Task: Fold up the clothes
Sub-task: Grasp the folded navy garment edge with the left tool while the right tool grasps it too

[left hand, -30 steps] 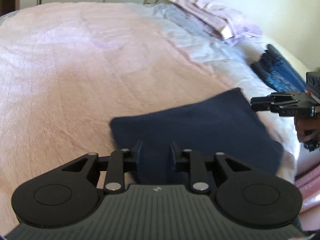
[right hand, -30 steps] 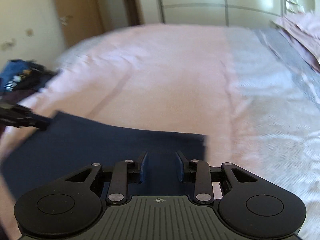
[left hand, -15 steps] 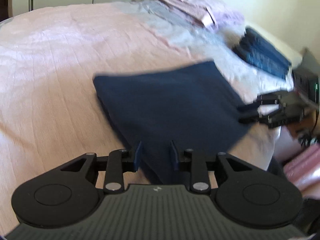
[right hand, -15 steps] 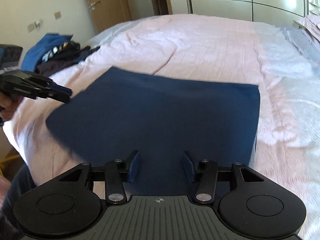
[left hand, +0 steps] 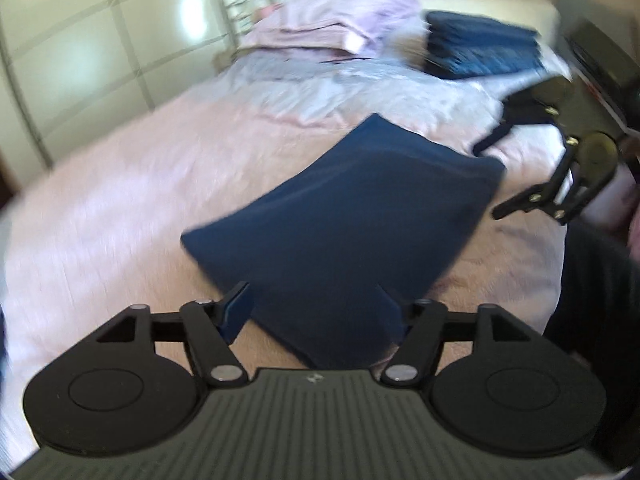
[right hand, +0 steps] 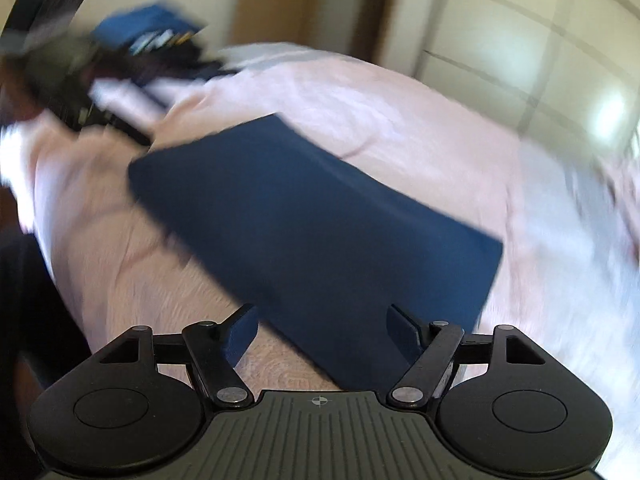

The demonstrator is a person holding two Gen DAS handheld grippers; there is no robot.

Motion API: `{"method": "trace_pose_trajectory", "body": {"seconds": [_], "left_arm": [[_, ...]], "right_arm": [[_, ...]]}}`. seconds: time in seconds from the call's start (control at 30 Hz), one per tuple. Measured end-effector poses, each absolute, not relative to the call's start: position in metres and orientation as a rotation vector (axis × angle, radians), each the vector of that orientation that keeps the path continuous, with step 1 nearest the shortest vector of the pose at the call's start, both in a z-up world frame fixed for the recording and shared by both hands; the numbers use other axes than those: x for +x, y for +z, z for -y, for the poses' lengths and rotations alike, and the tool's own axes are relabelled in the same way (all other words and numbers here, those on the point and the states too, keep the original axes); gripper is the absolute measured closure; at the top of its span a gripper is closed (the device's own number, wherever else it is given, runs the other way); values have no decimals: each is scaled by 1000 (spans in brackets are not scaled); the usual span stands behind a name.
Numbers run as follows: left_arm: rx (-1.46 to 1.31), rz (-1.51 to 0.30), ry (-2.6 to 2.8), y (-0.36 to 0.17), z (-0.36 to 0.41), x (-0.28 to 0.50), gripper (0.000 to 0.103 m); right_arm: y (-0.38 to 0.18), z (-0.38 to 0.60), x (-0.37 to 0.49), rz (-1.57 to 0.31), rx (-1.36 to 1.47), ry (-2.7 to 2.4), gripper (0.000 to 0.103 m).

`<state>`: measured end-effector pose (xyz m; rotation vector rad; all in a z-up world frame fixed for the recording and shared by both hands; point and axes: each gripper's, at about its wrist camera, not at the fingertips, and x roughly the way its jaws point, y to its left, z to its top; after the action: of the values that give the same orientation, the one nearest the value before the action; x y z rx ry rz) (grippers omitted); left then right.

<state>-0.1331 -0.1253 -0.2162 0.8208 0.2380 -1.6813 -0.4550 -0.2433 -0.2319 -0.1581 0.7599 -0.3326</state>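
a pink bedspread (left hand: 120,184) covers the bed, and the folded navy garment (left hand: 352,220) lies flat near its edge, apparently just set down. both the left gripper (left hand: 316,304) and the right gripper (right hand: 322,326) have just been opening and hold nothing. only the left view shows the stack of folded clothes (left hand: 480,44); the right shows an unfolded pile (right hand: 152,44).

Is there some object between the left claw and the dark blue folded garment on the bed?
Nothing visible. The left claw has just been opening, and the folded garment lies on the pink bedspread directly ahead, its near corner already between the open fingers. The right claw hangs beside its far edge, not in the path.
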Motion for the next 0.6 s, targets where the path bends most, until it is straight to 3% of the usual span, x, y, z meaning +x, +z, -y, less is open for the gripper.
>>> {"method": "trace_pose_trajectory", "body": {"seconds": [0.27, 0.3, 0.33, 0.4, 0.47, 0.6], "left_arm": [[1062, 45, -1650, -252, 130, -186, 21], [1089, 81, -1642, -258, 131, -191, 20], [1117, 115, -1632, -263, 133, -195, 19], [1172, 179, -1611, -274, 138, -205, 18], [1203, 228, -1588, -281, 145, -212, 17], [1297, 354, -1493, -301, 163, -227, 17]], "right_arm": [[-288, 200, -408, -871, -773, -264, 30], [-293, 200, -405, -876, -810, -257, 37], [-296, 202, -402, -879, -831, -247, 56], [-291, 209, -401, -888, -800, -231, 73], [-276, 215, -403, -867, -762, -242, 80], [-247, 225, -406, -828, -691, -268, 82]]}}
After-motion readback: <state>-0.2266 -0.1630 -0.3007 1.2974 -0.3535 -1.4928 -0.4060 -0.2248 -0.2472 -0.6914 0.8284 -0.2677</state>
